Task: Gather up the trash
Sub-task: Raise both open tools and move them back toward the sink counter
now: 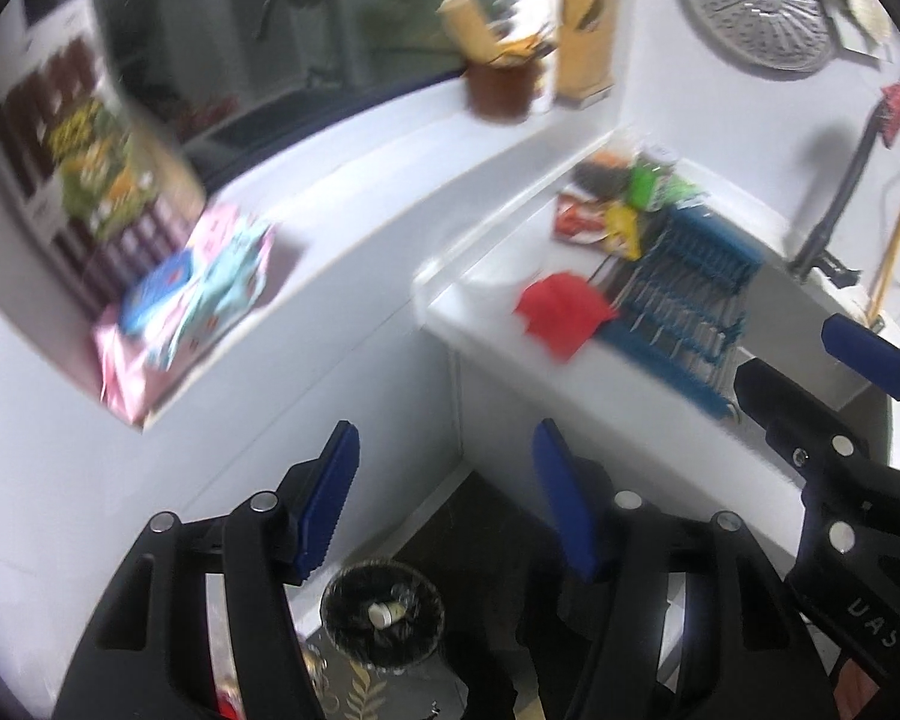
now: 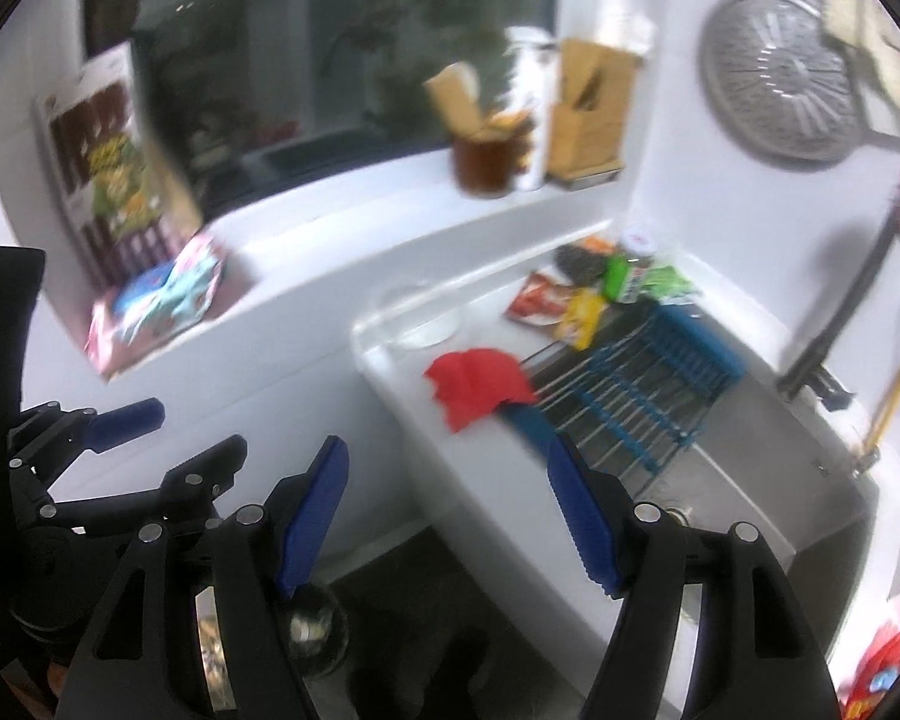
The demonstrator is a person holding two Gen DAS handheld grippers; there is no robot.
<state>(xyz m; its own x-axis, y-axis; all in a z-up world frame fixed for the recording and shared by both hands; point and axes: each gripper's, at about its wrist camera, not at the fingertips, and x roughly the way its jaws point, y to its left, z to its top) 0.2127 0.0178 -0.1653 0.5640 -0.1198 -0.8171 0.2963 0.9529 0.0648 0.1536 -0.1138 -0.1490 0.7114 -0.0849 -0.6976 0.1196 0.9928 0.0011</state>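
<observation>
While parted, both jaws hold nothing

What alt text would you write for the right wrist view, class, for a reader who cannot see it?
The right gripper hangs open and empty above a white counter holding a red wrapper, a blue dish rack over the sink, and snack packets in the corner. A bin sits on the floor below.

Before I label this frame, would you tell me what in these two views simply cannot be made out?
- Bin contents: left wrist view, too small; right wrist view, a finger covers it.
- Wrapper pile by the blue rack: blur hides the printing in both views.
- Red packet: right wrist view, cut off by the edge.
- Behind the window: dark, reflective.
</observation>
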